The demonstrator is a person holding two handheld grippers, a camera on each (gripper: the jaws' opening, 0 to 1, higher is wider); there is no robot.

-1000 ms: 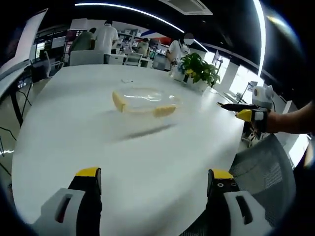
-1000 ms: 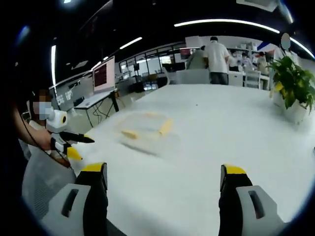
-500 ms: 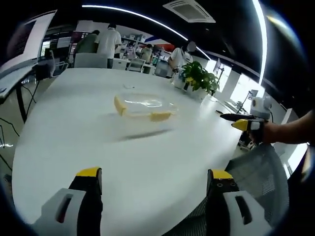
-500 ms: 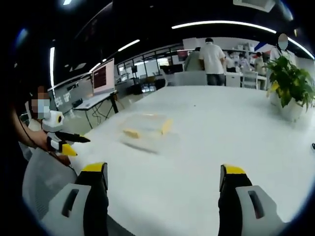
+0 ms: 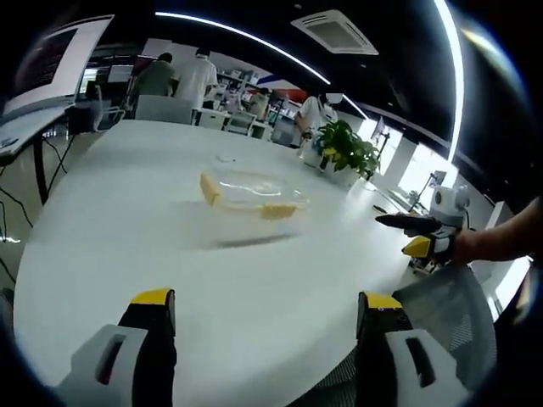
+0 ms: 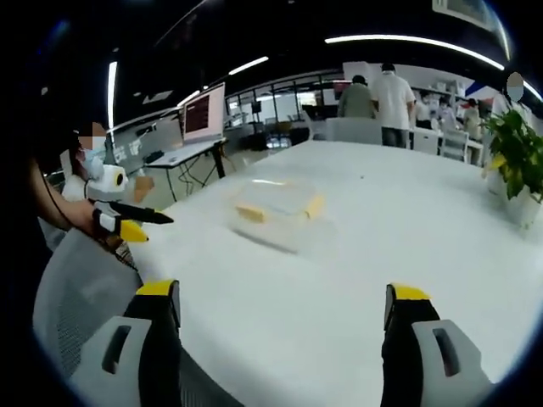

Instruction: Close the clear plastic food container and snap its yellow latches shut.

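Observation:
A clear plastic food container (image 5: 249, 195) with yellow latches (image 5: 209, 189) rests on the white table (image 5: 136, 246), well ahead of both grippers; it appears again in the right gripper view (image 6: 277, 209). My left gripper (image 5: 265, 312) stands open over the table's near edge, nothing between its jaws. Over the same edge my right gripper (image 6: 283, 303) is open and holds nothing. The right gripper (image 5: 416, 234) also shows at the right of the left gripper view, held by a hand. At the left of the right gripper view, the left gripper (image 6: 127, 222) is likewise held by a hand.
A potted plant (image 5: 342, 144) stands on the table's far side, seen again at the right (image 6: 519, 161). A grey mesh chair (image 5: 450, 314) sits by the table edge, also in the right gripper view (image 6: 81, 297). People stand in the background. A monitor (image 6: 204, 114) is on a side desk.
Both views have shifted a little with the hands. The container lies where it was. Both grippers stay open.

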